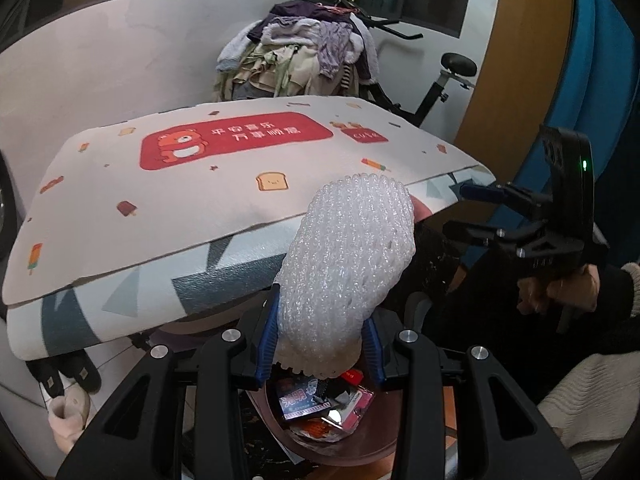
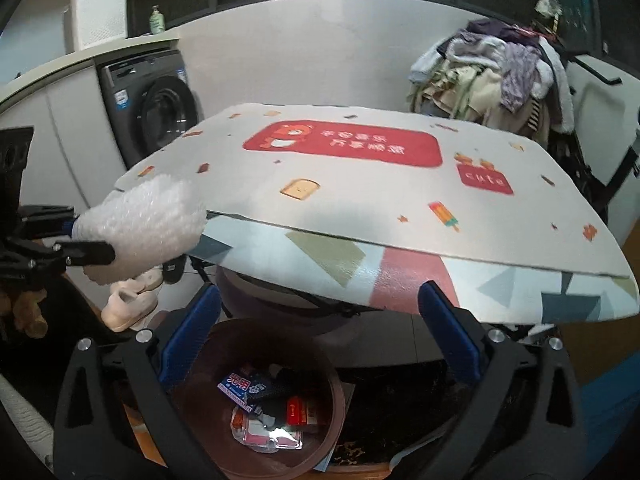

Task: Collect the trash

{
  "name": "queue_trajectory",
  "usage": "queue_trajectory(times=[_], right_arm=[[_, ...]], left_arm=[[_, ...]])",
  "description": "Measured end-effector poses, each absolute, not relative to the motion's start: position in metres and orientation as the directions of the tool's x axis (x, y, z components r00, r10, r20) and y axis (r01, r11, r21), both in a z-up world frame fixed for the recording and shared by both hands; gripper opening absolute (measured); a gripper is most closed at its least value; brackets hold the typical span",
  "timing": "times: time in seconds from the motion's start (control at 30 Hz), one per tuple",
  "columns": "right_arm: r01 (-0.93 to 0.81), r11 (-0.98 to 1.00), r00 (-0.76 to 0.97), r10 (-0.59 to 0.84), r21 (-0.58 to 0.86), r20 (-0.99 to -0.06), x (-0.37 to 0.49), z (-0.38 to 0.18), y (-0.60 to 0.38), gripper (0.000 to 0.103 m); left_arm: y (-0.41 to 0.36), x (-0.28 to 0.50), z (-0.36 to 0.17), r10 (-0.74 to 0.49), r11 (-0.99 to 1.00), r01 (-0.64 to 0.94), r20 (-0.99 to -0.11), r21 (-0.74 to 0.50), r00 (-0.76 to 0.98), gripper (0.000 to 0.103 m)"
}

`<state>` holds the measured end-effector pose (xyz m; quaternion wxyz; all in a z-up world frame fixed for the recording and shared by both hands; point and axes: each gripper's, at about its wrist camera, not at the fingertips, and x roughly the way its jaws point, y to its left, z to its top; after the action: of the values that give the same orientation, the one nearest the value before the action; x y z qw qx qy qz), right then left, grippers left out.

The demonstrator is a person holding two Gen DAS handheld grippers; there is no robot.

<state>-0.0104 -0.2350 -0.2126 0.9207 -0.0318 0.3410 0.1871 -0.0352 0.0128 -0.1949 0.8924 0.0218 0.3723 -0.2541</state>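
Left gripper (image 1: 320, 344) is clenched on a white foam net (image 1: 344, 264), blue pads pinching its lower end; the net sticks up and away, over the near edge of the bench (image 1: 120, 208), w/ the bin (image 2: 276, 456) right below the jaws. Right gripper (image 2: 316, 344) is released, jaws wide apart w/ nothing between them, hovering above the same bin. Bin sits on the floor just under the bench's near edge and already holds wrappers (image 2: 244, 390) and other small packets. Bench top, covered by a printed mat (image 1: 236, 140), shows no more loose trash from either view. Step in hand, as I read it: drop-off. Right side looks done w/ its load; left is lined up to dump the net. Next move prob needs the left gripper lowered a bit so the net's bulk clears the bench edge, centred over the bin mouth, then opened. Net is light and springy, so it could catch on a pad or bounce off the rim.
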Motion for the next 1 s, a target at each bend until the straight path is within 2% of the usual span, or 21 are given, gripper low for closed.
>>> queue_trajectory(times=[0.13,0.33,0.63,0.7,0.77,0.8,0.83,1.0], right_arm=[[-0.336,0.937,0.689,0.311,0.091,-0.655,-0.003,-0.220,-0.239,0.097],[-0.340,0.937,0.683,0.302,0.078,-0.665,-0.003,-0.224,-0.237,0.097],[-0.329,0.941,0.679,0.297,0.083,-0.671,-0.002,-0.225,-0.238,0.097],[-0.332,0.940,0.678,0.296,0.080,-0.673,-0.002,-0.225,-0.238,0.097],[-0.332,0.940,0.677,0.296,0.080,-0.673,-0.002,-0.225,-0.237,0.097],[-0.332,0.940,0.677,0.296,0.080,-0.674,-0.002,-0.225,-0.237,0.097],[-0.331,0.940,0.676,0.296,0.080,-0.675,-0.002,-0.226,-0.237,0.097],[-0.331,0.940,0.674,0.296,0.081,-0.677,-0.002,-0.226,-0.237,0.097]], left_arm=[[0.007,-0.030,-0.212,-0.442,0.865,0.480,-0.682,-0.150,0.583,0.037],[0.005,-0.028,-0.245,-0.460,0.862,0.457,-0.718,-0.219,0.522,0.037],[-0.012,-0.033,-0.253,-0.453,0.839,0.516,-0.747,-0.173,0.486,0.040],[-0.012,-0.034,-0.253,-0.454,0.837,0.521,-0.747,-0.170,0.486,0.045],[-0.014,-0.036,-0.252,-0.454,0.834,0.527,-0.746,-0.164,0.487,0.055],[-0.014,-0.036,-0.251,-0.449,0.835,0.527,-0.746,-0.156,0.491,0.066],[-0.015,-0.037,-0.251,-0.443,0.838,0.526,-0.746,-0.148,0.496,0.070],[-0.011,-0.033,-0.252,-0.385,0.874,0.473,-0.754,-0.112,0.533,0.087]])
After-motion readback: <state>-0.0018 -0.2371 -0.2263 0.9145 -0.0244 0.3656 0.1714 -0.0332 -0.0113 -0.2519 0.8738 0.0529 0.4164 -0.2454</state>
